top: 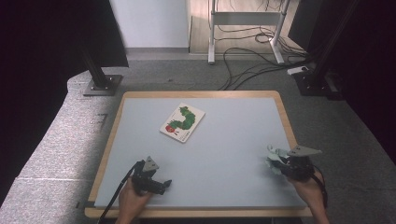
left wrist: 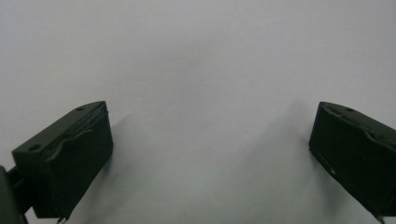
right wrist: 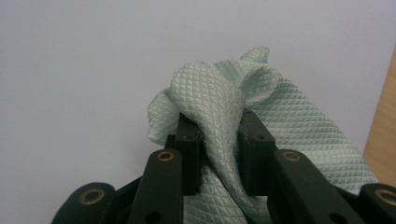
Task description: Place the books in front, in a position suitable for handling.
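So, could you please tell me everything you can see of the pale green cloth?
The cloth is pale mint green with a fine diamond-quilted weave, like a soft cleaning cloth. It is crumpled, not spread: one fold is pinched upright between the jaws of the right gripper, which are shut on it, while the rest bunches above and drapes to the right of them. In the high view it sits as a small wad at the gripper's tip, near the right edge of the table.

obstacle: book [top: 182, 122] far-centre | table [top: 233, 140] middle: free
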`<state>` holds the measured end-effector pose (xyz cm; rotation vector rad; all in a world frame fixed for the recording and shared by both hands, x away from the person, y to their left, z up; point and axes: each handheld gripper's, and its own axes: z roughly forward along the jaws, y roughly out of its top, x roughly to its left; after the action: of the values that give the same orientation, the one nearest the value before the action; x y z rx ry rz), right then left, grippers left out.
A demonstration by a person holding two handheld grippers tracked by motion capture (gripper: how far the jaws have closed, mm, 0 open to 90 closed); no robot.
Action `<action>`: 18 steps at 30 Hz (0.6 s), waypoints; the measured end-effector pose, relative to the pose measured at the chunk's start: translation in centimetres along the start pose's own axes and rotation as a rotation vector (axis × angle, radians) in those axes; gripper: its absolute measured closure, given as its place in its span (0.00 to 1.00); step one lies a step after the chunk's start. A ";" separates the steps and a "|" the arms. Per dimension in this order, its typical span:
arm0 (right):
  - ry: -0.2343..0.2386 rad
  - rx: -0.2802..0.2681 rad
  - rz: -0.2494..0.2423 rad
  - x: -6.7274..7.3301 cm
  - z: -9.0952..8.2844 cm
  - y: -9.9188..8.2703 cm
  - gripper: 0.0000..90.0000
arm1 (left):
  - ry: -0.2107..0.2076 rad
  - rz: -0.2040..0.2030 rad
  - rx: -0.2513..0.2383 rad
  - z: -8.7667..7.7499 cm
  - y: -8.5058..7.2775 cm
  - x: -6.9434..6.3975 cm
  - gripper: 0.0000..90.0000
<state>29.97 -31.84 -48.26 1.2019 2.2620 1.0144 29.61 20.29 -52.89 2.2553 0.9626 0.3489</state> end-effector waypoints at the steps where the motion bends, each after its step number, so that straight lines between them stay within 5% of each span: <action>1: 0.002 0.003 0.006 -0.1 0.3 -0.3 0.79 | 0.000 0.000 0.000 0.0 0.0 0.0 0.00; 11: 0.036 0.026 0.041 -0.1 2.5 -2.5 0.75 | -0.001 0.000 0.000 0.0 0.0 0.0 0.00; 18: 0.016 0.021 0.031 0.2 1.7 -1.9 0.51 | 0.000 -0.001 0.001 0.0 0.0 0.0 0.00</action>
<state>29.91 -31.65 -50.79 1.2452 2.2783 1.0184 29.62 20.29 -52.88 2.2559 0.9638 0.3479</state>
